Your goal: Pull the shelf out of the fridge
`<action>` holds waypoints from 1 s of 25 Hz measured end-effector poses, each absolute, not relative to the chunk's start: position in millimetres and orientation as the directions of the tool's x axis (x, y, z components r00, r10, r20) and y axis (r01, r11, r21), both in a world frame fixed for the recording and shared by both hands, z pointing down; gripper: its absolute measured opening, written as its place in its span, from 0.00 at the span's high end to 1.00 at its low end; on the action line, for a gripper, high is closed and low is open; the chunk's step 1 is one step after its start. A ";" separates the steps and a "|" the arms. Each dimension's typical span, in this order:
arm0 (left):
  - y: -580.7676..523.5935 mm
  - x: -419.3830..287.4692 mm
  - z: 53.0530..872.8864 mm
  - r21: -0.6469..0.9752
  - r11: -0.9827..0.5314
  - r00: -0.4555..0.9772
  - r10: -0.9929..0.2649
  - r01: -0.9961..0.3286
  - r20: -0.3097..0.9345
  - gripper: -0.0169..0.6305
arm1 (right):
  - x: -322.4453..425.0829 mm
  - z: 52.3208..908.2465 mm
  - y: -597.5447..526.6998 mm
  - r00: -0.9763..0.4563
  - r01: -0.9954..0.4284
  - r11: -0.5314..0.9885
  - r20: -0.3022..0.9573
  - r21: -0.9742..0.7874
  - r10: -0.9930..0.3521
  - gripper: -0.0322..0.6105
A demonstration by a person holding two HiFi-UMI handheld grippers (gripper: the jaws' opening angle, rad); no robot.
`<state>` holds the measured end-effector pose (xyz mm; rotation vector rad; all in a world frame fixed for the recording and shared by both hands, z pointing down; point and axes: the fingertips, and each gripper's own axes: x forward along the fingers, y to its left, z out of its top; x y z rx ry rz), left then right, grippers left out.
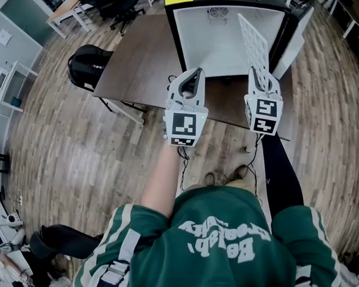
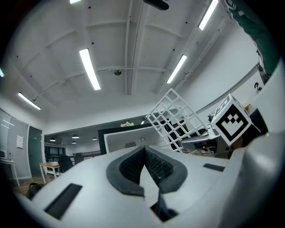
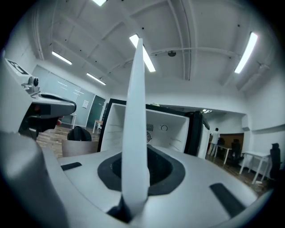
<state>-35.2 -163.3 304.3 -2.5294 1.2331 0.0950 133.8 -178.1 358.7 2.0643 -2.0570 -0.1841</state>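
Observation:
The white lattice shelf is outside the fridge, stood up on its edge in front of the open white interior. My right gripper is shut on its near edge. In the right gripper view the shelf shows edge-on as a thin white blade rising from between the jaws of the right gripper. My left gripper is held beside it to the left, shut, with nothing between its pads. From the left gripper view the shelf stands tilted at the right, in front of the fridge.
The fridge stands on a dark brown table, with its door swung open to the right. A black bag lies on the wood floor left of the table. A person stands far off beside desks.

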 end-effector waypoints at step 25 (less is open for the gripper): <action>-181.5 -34.4 309.2 -0.212 -0.583 0.618 -0.765 -0.784 -0.181 0.95 | 151.0 367.2 -161.4 0.023 -0.997 -0.018 0.072 0.071 -0.997 0.86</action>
